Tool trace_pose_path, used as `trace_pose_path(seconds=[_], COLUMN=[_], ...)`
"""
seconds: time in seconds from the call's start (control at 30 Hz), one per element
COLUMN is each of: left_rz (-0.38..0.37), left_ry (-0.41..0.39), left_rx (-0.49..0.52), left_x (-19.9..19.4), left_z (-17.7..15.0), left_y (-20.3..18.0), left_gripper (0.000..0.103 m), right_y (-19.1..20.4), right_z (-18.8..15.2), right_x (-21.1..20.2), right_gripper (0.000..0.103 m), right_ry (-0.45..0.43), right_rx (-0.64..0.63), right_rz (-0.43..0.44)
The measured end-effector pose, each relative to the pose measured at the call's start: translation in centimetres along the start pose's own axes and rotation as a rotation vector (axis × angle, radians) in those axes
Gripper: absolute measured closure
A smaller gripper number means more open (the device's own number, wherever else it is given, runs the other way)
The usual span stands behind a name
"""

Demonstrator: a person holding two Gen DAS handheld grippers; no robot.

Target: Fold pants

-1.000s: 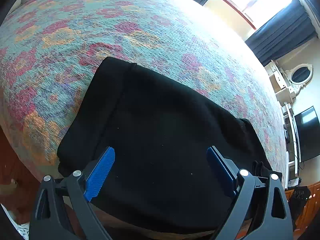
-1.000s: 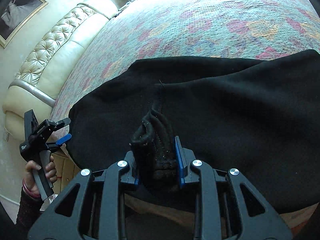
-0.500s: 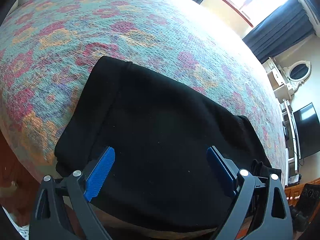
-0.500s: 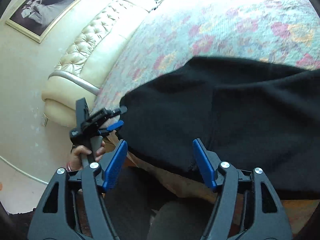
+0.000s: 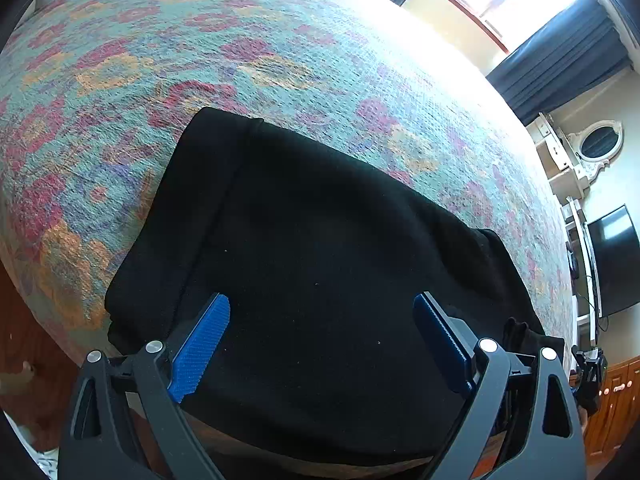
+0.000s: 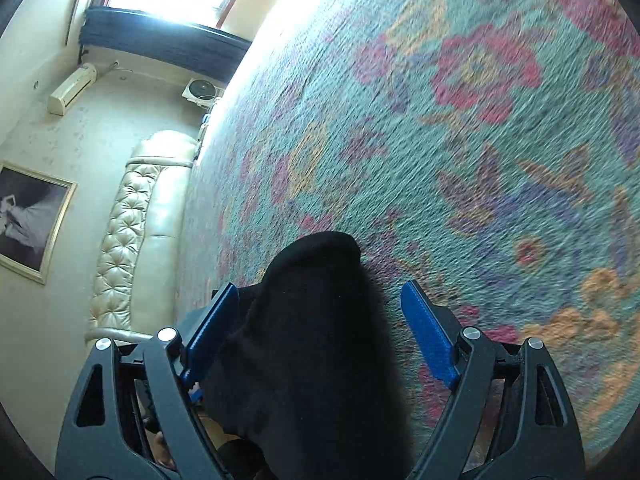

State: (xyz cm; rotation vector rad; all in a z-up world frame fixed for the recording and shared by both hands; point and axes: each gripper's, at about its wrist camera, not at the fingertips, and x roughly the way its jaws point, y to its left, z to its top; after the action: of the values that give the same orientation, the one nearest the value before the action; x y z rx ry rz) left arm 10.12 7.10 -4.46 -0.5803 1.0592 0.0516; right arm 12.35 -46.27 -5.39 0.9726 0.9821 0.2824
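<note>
Pants (image 5: 320, 264): black, folded into a broad flat block, lying on the floral bedspread (image 5: 224, 64) near the bed's near edge. One end shows a narrower folded band along its side.

Left claw (image 5: 322, 340): jaws spread wide, positioned above the near part of the pants, angled downward. Blue pads (image 5: 200, 344) stand clear of the fabric on both sides; nothing is gripped.

Right claw (image 6: 320, 332): jaws opening. A rounded black end of the pants (image 6: 316, 320) lies between the pads in the right wrist view. The right-side pad (image 6: 428, 340) is clear of the fabric. Contact at the left-side pad cannot be determined. The view is motion-blurred.

Surroundings: tufted cream headboard (image 6: 128, 240), framed picture (image 6: 28, 216), dark curtains (image 5: 560, 60) beside a bright window.
</note>
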Motion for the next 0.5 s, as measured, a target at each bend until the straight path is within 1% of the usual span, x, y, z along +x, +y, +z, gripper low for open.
trace_pose_path(seconds=[0.03,0.07,0.1,0.13,0.17,0.2,0.3,0.33,0.4,0.43,0.5], left_rz=[0.0,0.0,0.0,0.0,0.001,0.001,-0.001,-0.003,-0.008,-0.011,-0.015], left_ry=[0.001,0.002,0.002,0.002,0.003,0.004,0.005,0.005,0.005,0.006,0.007], left_rx=[-0.001,-0.001,-0.001,-0.001,0.0,0.001,0.0,-0.001,-0.006,-0.007,-0.011], left_x=[0.0,0.0,0.0,0.1,0.1,0.1,0.1,0.1,0.1,0.1,0.1], left_z=[0.0,0.0,0.1,0.1,0.1,0.1,0.2,0.2,0.2,0.3,0.4], left_y=[-0.1,-0.1,-0.1,-0.1,-0.1,-0.2,-0.3,-0.3,-0.1,0.0,0.3], left_gripper=[0.011,0.011,0.011,0.011,0.011,0.011,0.011,0.011,0.011,0.011,0.011], right_y=[-0.1,-0.1,-0.2,-0.3,-0.4,-0.6,-1.4,-1.4,-1.3,-1.4,-1.4], right_z=[0.1,0.2,0.3,0.2,-0.2,-0.3,-0.3,-0.4,-0.7,-0.9,-1.9], right_x=[0.5,0.8,1.2,1.7,2.0,2.2,2.1,2.0,1.8,1.1,0.3], right_gripper=[0.02,0.024,0.055,0.069,0.072,0.076,0.075,0.072,0.066,0.06,0.052], right_ry=[0.002,-0.001,0.005,0.022,0.021,0.022,0.016,0.014,0.026,0.029,0.046], right_rx=[0.002,-0.003,-0.011,-0.009,-0.012,-0.014,0.016,0.022,0.045,0.048,0.049], right_rz=[0.011,0.011,0.017,0.003,-0.027,-0.033,-0.009,-0.007,0.031,0.04,0.059])
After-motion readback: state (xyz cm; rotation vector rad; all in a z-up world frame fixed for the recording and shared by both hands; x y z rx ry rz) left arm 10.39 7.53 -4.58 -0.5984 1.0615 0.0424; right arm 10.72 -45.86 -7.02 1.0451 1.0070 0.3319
